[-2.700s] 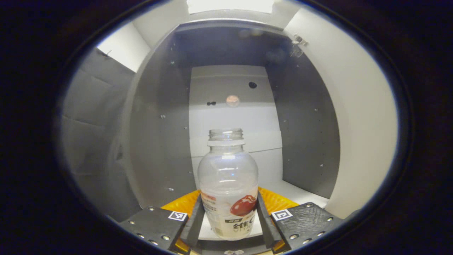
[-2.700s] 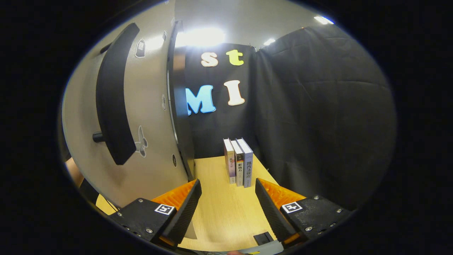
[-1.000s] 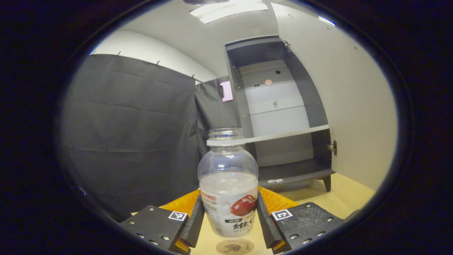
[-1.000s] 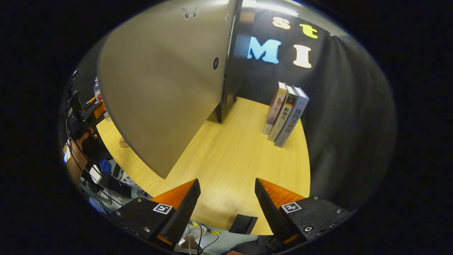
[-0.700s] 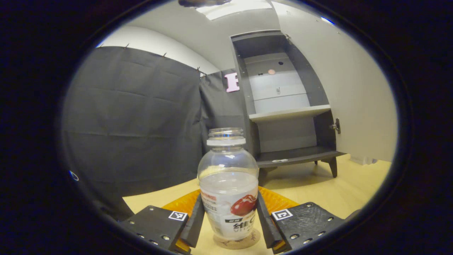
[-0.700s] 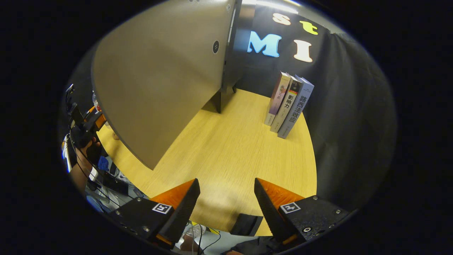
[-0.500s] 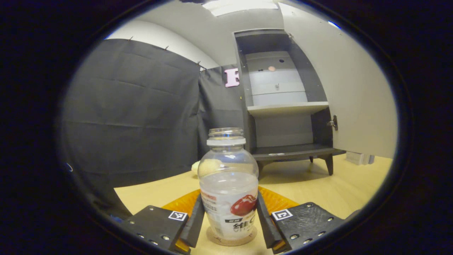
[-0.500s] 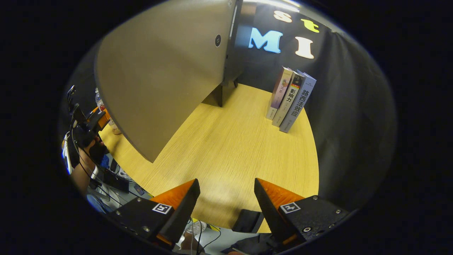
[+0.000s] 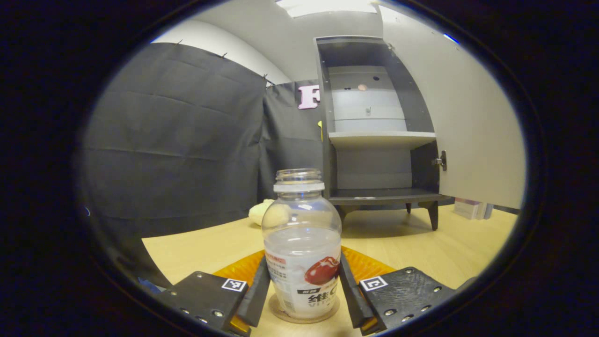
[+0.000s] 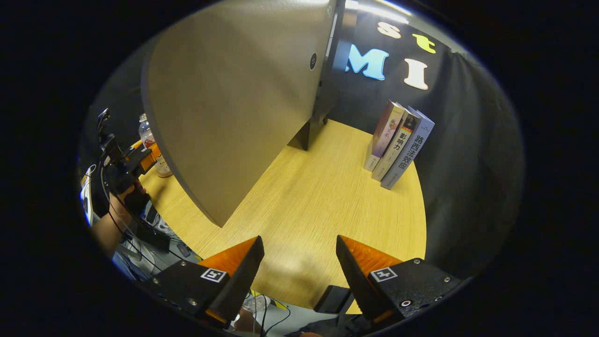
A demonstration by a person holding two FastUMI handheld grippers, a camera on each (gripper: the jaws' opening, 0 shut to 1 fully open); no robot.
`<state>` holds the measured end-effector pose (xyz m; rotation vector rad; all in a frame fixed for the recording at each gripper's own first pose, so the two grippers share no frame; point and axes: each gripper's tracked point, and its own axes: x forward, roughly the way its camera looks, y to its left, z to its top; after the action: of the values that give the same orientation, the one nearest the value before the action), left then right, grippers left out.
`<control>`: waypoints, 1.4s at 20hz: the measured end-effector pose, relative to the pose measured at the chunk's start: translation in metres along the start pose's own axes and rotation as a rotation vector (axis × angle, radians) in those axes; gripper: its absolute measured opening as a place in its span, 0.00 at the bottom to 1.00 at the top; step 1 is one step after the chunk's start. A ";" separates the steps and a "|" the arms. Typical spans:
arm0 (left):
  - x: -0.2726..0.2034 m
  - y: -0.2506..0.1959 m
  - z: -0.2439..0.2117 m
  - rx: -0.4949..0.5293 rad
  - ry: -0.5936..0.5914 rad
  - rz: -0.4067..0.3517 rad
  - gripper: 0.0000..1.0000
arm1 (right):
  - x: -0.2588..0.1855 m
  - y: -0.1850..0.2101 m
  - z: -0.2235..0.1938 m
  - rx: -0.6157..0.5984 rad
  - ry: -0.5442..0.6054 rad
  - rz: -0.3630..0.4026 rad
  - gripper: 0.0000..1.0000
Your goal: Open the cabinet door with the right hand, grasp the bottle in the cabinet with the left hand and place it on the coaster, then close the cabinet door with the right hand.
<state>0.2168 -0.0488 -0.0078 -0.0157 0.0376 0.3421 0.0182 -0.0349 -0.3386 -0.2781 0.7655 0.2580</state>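
Observation:
A clear bottle (image 9: 302, 243) with a red-fruit label and no cap stands upright on a round coaster (image 9: 304, 320) on the wooden table. My left gripper (image 9: 304, 260) is shut on the bottle's lower body, one finger on each side. Behind it the dark cabinet (image 9: 374, 140) stands with its pale door (image 9: 472, 117) swung wide to the right. In the right gripper view, my right gripper (image 10: 299, 271) is open above the table's front edge, apart from the door (image 10: 234, 107). Far left there, the left gripper (image 10: 128, 164), held by a hand, has the bottle (image 10: 149, 135).
Three books (image 10: 400, 145) stand upright against the black cloth right of the cabinet. A pale lumpy object (image 9: 262, 213) lies on the table (image 9: 421, 248) left of the cabinet. Cables and clutter sit below the table's front edge (image 10: 154, 234).
The left gripper carried the bottle out of the cabinet and lowered it onto the coaster. The right gripper drew back from the door, which stays wide open.

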 end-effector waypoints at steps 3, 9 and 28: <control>0.000 0.000 0.001 0.009 0.004 0.002 0.79 | 0.003 -0.001 0.003 0.015 -0.007 0.004 0.95; 0.000 0.000 -0.001 0.020 0.009 0.011 0.80 | 0.001 -0.003 0.000 0.016 -0.007 0.006 0.95; -0.032 0.009 0.095 -0.138 -0.090 0.003 0.85 | -0.010 -0.010 -0.010 0.084 -0.033 -0.016 0.96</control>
<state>0.1872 -0.0487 0.0878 -0.1371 -0.0753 0.3472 0.0078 -0.0490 -0.3367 -0.1998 0.7388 0.2143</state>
